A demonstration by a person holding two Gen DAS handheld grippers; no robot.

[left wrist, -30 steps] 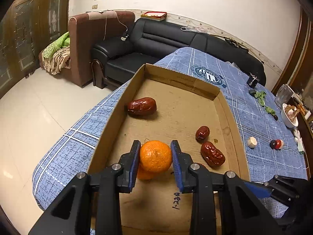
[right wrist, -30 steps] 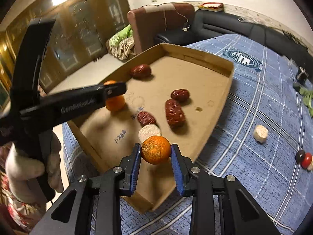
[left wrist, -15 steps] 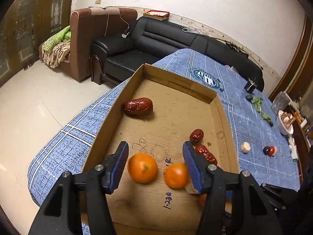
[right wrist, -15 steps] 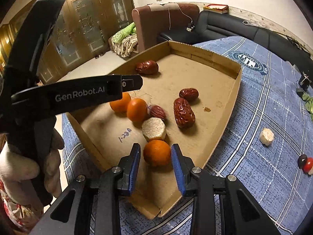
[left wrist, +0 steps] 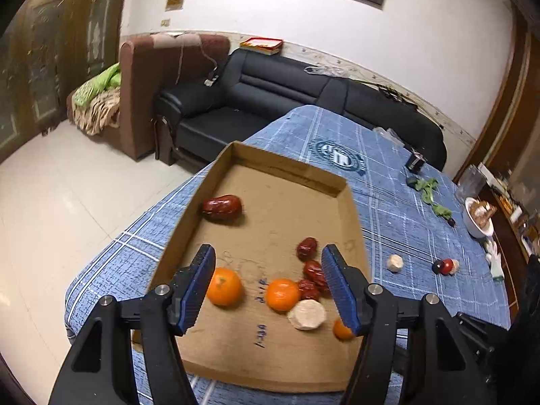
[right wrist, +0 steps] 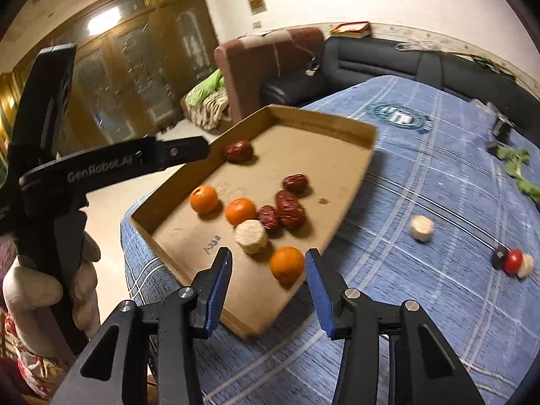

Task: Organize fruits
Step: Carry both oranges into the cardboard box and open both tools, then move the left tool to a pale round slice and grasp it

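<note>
A shallow cardboard box [left wrist: 290, 168] [right wrist: 324, 119] sits on the blue checked tablecloth. It holds three oranges [left wrist: 224, 286] [left wrist: 282, 294] [right wrist: 287, 264], several red dates [left wrist: 222, 206] [right wrist: 291, 204] and a pale round piece [left wrist: 306, 314] [right wrist: 251, 236]. My left gripper [left wrist: 268, 283] is open and empty above the box's near end. My right gripper [right wrist: 268, 287] is open and empty just behind the nearest orange. The left tool shows in the right wrist view [right wrist: 111, 165].
On the cloth right of the box lie another pale round piece [right wrist: 422, 227], a small cluster of dark, red and pale round pieces [right wrist: 511, 260] and green leaves [right wrist: 518, 168]. A white bowl [left wrist: 477, 216] stands far right. A black sofa [left wrist: 270, 94] is behind the table.
Both grippers let go of their oranges, opened wide and pulled back and up. The oranges now rest in the box.
</note>
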